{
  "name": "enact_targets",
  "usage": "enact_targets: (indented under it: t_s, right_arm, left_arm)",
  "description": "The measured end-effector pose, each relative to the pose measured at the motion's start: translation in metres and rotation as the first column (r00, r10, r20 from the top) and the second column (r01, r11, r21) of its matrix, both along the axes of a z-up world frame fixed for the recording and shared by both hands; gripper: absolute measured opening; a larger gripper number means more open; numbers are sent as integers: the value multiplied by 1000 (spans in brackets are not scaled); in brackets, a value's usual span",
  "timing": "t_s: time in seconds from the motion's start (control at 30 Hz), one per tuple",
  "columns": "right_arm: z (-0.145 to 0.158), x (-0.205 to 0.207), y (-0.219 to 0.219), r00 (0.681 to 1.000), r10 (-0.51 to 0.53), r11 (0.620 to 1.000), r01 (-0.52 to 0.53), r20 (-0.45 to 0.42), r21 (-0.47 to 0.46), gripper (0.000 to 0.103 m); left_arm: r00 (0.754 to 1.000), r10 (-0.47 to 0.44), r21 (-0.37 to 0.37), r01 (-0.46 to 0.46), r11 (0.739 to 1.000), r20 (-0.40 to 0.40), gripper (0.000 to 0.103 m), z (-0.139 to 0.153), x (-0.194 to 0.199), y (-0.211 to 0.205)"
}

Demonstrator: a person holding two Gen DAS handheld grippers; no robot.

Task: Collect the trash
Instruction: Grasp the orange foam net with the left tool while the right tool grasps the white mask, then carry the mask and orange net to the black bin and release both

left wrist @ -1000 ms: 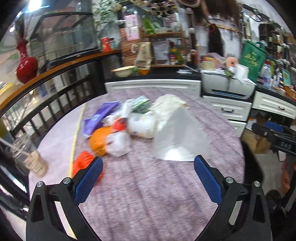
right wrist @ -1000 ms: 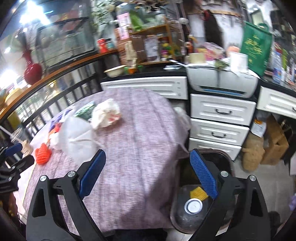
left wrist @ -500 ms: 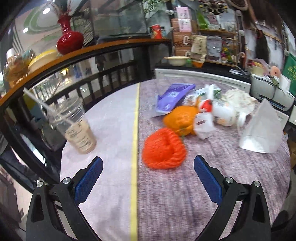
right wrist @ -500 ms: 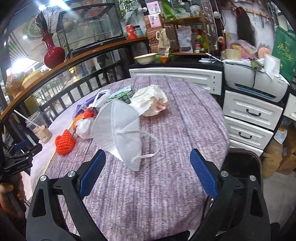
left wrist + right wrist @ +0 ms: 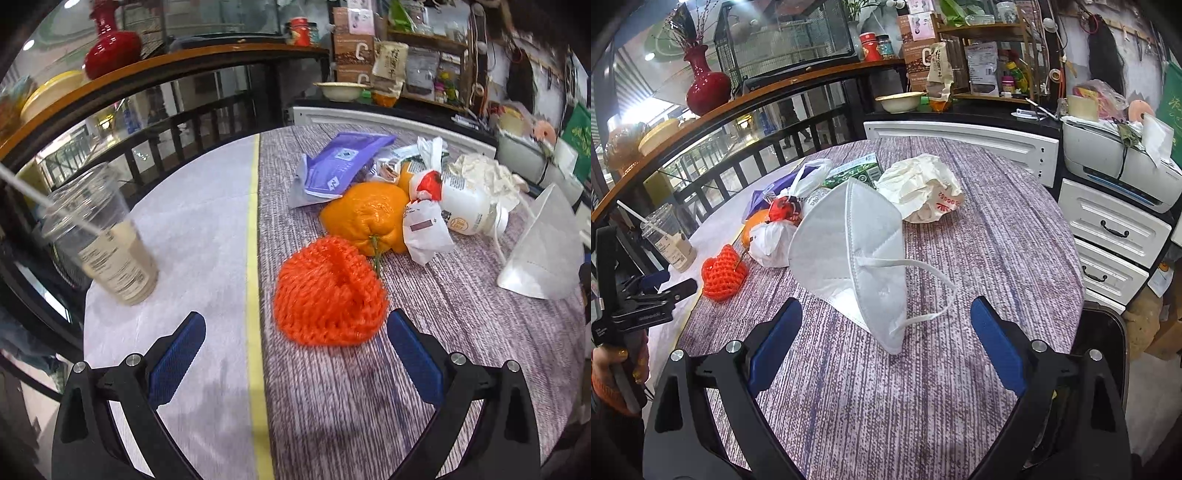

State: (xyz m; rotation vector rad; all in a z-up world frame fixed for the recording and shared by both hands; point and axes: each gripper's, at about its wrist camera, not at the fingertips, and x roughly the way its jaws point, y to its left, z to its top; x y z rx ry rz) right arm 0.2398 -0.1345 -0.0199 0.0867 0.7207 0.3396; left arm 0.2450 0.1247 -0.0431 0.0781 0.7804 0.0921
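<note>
L gripper [image 5: 295, 343] fingers wide, near orange net [image 5: 330, 293]; R gripper [image 5: 886, 332] wide by mask [image 5: 855, 251].

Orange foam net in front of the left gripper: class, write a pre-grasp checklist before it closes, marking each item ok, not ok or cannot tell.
1. Left gripper open wide: ok.
2. Orange foam net between the fingers: not ok, it lies just ahead of them.
3. Net free of neighbours: cannot tell, the orange sits right behind it.
4. Drink cup out of the path: ok, off to the left.
5. Right gripper out of the way: ok, open, facing the white mask.
</note>
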Motion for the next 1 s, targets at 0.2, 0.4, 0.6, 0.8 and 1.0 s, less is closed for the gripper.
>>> enact_targets:
  t_s: [0.2,0.4,0.6,0.8,1.0]
  right_arm:
    - [-8,16,18,1000,19,999,-19,-12,-38,85]
    - [-18,30,25,999,32,997,-35,-33,-73,45]
    - [-24,27,28,998,50,994,-52,-22,-97,12]
    - [-19,16,25,998,66,995,-65,7,-82,4]
    - [-10,-2,17,996,86,995,-84,34,-55,4]
  left_arm:
    - [998,-11,48,14,999,-69,98,-16,33,-9]
    - [996,7,-8,-8,1000,-94,78,-23,41,-2]
    - [996,8,-62,-14,998,-89,42,-22,31,-2]
    - [997,39,-117,-47,992,-69,31,-15,10,6]
    - [998,66,-126,-67,990,-7,31,3,-16,5]
